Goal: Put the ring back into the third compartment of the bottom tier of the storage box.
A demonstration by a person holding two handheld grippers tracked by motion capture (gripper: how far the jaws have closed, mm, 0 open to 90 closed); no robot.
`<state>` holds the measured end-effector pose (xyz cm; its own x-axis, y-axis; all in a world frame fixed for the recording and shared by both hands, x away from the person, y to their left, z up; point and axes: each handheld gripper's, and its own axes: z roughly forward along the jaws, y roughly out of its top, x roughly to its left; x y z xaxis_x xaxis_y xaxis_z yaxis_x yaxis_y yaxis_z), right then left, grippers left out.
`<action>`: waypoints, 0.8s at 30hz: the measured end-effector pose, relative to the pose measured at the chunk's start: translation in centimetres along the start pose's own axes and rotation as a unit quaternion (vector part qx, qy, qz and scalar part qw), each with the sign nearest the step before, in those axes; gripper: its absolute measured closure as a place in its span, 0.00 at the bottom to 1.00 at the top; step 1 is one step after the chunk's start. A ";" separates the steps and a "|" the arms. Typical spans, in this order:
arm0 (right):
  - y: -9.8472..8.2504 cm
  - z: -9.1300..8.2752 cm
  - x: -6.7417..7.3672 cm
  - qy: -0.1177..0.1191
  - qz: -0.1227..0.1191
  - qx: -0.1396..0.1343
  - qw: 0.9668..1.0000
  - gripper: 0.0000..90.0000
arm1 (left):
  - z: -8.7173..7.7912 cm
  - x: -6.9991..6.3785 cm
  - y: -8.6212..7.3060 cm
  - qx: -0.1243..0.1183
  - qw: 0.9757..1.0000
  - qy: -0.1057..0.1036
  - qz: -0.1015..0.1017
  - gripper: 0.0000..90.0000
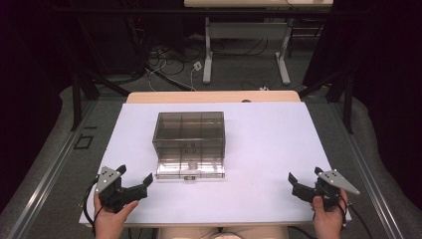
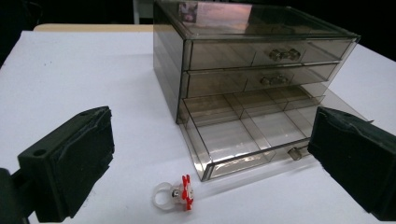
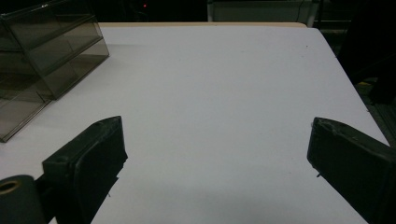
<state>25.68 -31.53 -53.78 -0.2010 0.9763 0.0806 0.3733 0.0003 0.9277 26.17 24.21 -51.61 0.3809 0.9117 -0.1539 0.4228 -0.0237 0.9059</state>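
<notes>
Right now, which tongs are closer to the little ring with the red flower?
Left. The left tongs sit open just before the ring; the right tongs are far across the table.

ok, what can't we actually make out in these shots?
- Ring: clear in the left gripper view; too small to find in the high view.
- Upper drawers: contents hidden by tinted fronts and glare, left gripper view.
- Drawer box: cut off by the left edge, right gripper view.
- Open drawer: knob end partly behind a tong.

Two hand-held black grippers

Left gripper (image 1: 134, 182) and right gripper (image 1: 304, 182) each have blocky matte jaws, a grey three-cornered top plate and a black trailing cable; the forearms are sleeveless.
</notes>
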 end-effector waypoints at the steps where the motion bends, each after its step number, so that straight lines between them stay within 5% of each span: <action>1: -0.1 -0.1 -0.1 0.004 0.000 0.005 1.000 0.04 | 0.2 -0.1 0.0 0.001 1.000 0.002 0.002 0.01; 7: -0.2 0.4 -0.3 -0.003 0.007 -0.012 1.000 0.04 | 0.9 -0.5 -0.1 0.006 1.000 0.008 0.010 0.02; 8: -0.1 0.3 -0.4 0.006 0.006 0.008 1.000 0.04 | 1.1 -0.6 -0.2 0.013 1.000 0.010 0.015 0.02; 12: -0.1 0.4 -0.4 0.008 0.005 0.013 1.000 0.04 | 1.1 -0.6 -0.3 0.014 1.000 0.013 0.016 0.04; 24: -0.5 0.8 0.3 0.011 -0.006 0.019 1.000 0.07 | 1.4 0.3 -0.6 0.027 1.000 0.014 -0.007 0.17</action>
<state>26.14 -31.04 -54.48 -0.2246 0.9713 0.0787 0.4050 0.0196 0.9141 27.17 23.97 -52.74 0.3515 0.9232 -0.1551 0.4726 -0.0320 0.8807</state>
